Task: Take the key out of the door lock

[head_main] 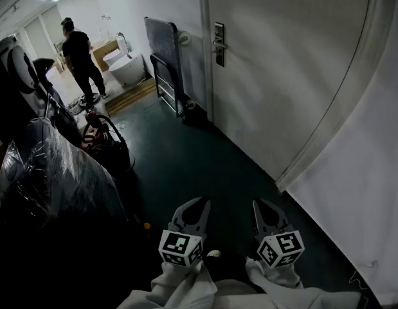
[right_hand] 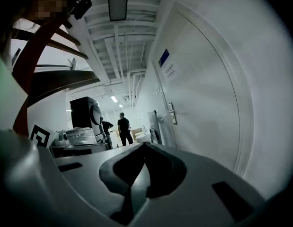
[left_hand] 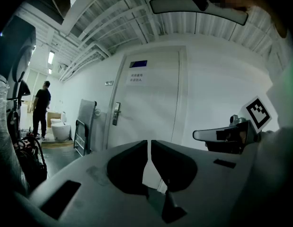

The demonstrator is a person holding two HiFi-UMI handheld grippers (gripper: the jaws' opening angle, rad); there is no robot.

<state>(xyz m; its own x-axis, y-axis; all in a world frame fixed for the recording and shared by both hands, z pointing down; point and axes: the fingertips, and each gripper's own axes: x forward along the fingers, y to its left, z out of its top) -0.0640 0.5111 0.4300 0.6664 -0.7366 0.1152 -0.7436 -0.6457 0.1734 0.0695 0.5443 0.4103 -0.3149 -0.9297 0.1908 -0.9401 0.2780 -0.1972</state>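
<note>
Two pairs of jaws are closed right now. The left gripper (left_hand: pixel 149 144) has its tips pressed together with nothing between them, and the right gripper (right_hand: pixel 145 145) likewise meets on empty air. Both hang low over the floor (head_main: pixel 186 166), well short of the door (head_main: pixel 289 76).

The lock (head_main: pixel 218 44) sits far ahead of and above the jaws. It is up and left of the left tips, and up and right of the right ones.

The step in hand looks like the approach. Walk in until the lock fills a gripper view, raise one gripper to its height, and spread its jaws before you arrive. Set the jaws square to the key's head so you can pinch it firmly. Then draw straight out along the keyhole, not at a slant.

You cannot make out the key itself from here. The lock is small and dim in every view, so whether a key stands in it, or how it is turned, is not readable.
</note>
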